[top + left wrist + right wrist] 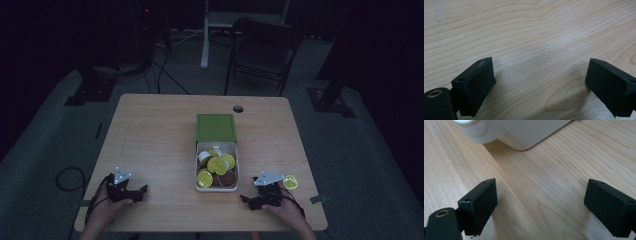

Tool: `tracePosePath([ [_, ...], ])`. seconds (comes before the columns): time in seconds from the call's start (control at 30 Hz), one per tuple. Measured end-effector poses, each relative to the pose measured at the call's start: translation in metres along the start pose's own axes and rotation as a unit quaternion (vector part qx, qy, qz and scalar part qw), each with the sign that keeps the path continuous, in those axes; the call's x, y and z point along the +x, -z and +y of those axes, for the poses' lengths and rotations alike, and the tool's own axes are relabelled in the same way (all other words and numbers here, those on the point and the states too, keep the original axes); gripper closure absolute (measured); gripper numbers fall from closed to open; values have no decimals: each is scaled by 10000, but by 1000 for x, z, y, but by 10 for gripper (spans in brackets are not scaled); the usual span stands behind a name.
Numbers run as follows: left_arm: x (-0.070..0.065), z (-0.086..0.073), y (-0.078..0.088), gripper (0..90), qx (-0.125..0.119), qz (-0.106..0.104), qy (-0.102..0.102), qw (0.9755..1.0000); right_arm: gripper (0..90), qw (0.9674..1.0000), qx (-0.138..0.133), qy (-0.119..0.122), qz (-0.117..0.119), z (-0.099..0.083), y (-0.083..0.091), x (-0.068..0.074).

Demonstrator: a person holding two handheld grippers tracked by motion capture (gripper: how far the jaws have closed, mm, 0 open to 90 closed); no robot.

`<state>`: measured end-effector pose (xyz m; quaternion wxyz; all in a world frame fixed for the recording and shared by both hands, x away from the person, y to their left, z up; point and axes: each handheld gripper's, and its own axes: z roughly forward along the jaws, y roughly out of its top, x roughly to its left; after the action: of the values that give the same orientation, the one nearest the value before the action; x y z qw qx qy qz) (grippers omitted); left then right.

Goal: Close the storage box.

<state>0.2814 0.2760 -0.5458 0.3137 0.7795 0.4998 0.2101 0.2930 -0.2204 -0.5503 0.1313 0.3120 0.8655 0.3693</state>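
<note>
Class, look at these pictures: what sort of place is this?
Probably a dim lab or recording room: a wooden table on grey carpet, cables trailing to equipment stands, and a folding chair behind.

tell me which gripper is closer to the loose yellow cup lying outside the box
Right. The right gripper rests at the table's near edge, with the yellow cup just beyond its body. The left gripper sits across the table, past the white box.

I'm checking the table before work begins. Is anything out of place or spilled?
One yellow-lidded cup lies on the table by the right tongs, outside the white box that holds the others. The box's green lid is off, lying behind it. Nothing looks spilled or damaged.
</note>
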Motion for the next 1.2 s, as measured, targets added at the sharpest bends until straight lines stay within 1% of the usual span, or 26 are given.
tracePosePath([
  [0.13,-2,0,0,88,-1,-42,-57,10000,110,10000,3,-7,-6,0,0,0],
  [0.27,-5,-1,1,89,-6,-109,-146,9998,115,9999,5,-123,-107,0,0,2],
  [0.3,-7,-1,1,89,-3,-164,-208,9996,131,9999,22,-134,-95,1,1,2],
  [0.33,-8,-1,1,89,-10,-176,-228,9996,130,9998,33,-183,-45,2,2,3],
  [0.4,-11,0,1,89,-26,-223,-318,9992,126,9997,-32,-243,15,5,5,4],
  [0.5,-16,2,1,89,-42,-297,-427,9986,126,9995,-161,-272,-98,9,10,4],
  [0.6,-22,6,2,89,-81,-362,-513,9980,125,9989,-292,-336,-150,13,16,2],
  [0.7,-28,10,3,88,-127,-428,-612,9971,124,9987,-338,-349,-173,14,20,2],
  [0.73,-31,12,3,89,-144,-461,-669,9966,123,9986,-354,-354,-165,15,21,3],
  [0.87,-41,18,2,89,-230,-626,-793,9946,119,9982,-446,-367,-149,18,24,4],
  [0.93,-41,18,2,89,-230,-626,-793,9946,119,9981,-480,-364,-158,19,25,5],
  [0.97,-49,23,0,89,-292,-732,-856,9932,119,9979,-529,-342,-134,21,26,6],
  [1.07,-56,26,-2,89,-309,-822,-934,9918,119,9977,-563,-362,-128,23,27,6],
  [1.13,-58,27,-3,89,-320,-844,-953,9913,119,9976,-573,-357,-119,24,28,6],
  [1.2,-63,29,-4,89,-334,-942,-1016,9898,119,9976,-598,-344,-92,25,28,6],
])
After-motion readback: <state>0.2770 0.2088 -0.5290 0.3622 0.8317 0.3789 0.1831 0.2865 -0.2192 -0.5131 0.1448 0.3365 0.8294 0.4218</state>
